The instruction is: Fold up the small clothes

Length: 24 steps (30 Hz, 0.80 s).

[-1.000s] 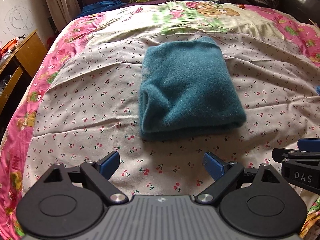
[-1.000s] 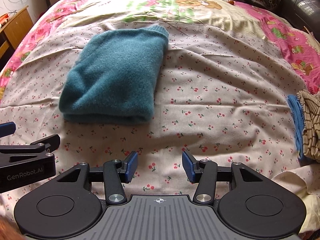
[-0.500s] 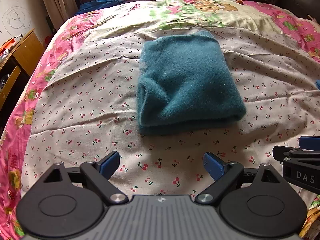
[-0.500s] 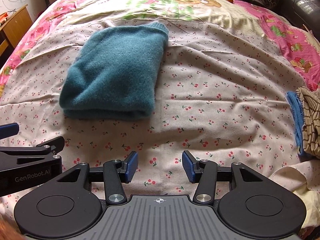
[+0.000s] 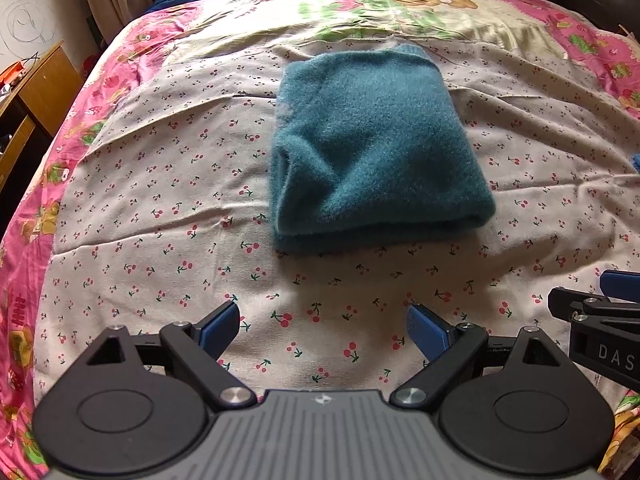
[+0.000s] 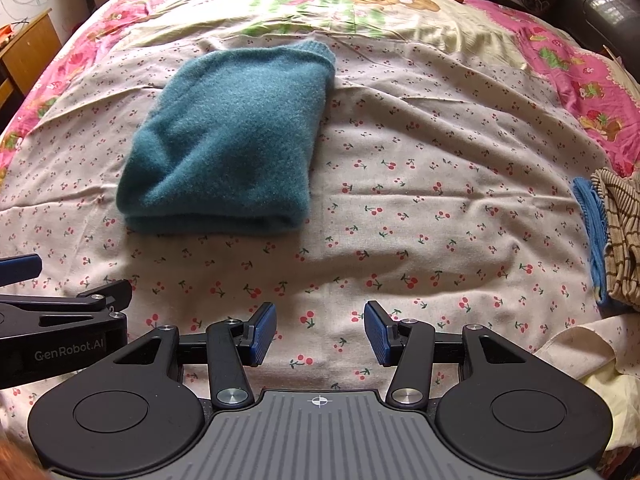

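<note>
A teal fuzzy sweater [image 5: 372, 148] lies folded into a thick rectangle on the cherry-print sheet [image 5: 160, 208]; it also shows in the right wrist view [image 6: 236, 148], left of centre. My left gripper [image 5: 323, 330] is open and empty, held above the sheet a short way in front of the sweater's near fold. My right gripper [image 6: 320, 334] is open and empty, in front of and to the right of the sweater. Each gripper shows at the edge of the other's view.
A striped brown garment [image 6: 620, 236] on a blue one [image 6: 590, 224] lies at the bed's right edge. A wooden cabinet [image 5: 36, 92] stands left of the bed. Clothes and clutter lie beyond the far end. A pink cartoon quilt [image 6: 560, 60] rings the sheet.
Both grippers have drawn back a little from the sweater and stayed open. The sweater has not moved.
</note>
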Tool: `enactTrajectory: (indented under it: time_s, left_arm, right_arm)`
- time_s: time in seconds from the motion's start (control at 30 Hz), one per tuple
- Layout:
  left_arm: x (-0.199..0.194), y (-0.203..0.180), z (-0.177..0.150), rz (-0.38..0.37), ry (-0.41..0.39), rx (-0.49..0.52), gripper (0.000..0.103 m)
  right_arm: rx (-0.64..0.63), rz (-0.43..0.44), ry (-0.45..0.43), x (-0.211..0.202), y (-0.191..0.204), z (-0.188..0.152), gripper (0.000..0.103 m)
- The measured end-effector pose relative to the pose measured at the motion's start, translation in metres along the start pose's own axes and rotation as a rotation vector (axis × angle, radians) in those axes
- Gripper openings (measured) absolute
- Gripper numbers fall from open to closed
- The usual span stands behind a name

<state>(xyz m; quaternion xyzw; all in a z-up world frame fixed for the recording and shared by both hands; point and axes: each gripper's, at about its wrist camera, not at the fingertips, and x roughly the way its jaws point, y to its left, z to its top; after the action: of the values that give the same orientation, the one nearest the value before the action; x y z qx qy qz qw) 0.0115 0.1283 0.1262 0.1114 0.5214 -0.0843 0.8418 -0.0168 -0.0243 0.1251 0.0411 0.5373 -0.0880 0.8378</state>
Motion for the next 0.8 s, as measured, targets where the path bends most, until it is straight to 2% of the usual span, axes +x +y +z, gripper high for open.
enactTrajectory:
  time_s: [0.8]
  left_arm:
    - [0.0071,-0.0013,-0.0013,-0.01,0.034,0.013,0.101]
  right_arm:
    - [0.005,0.0,0.013,0.003,0.0046,-0.0041,0.048]
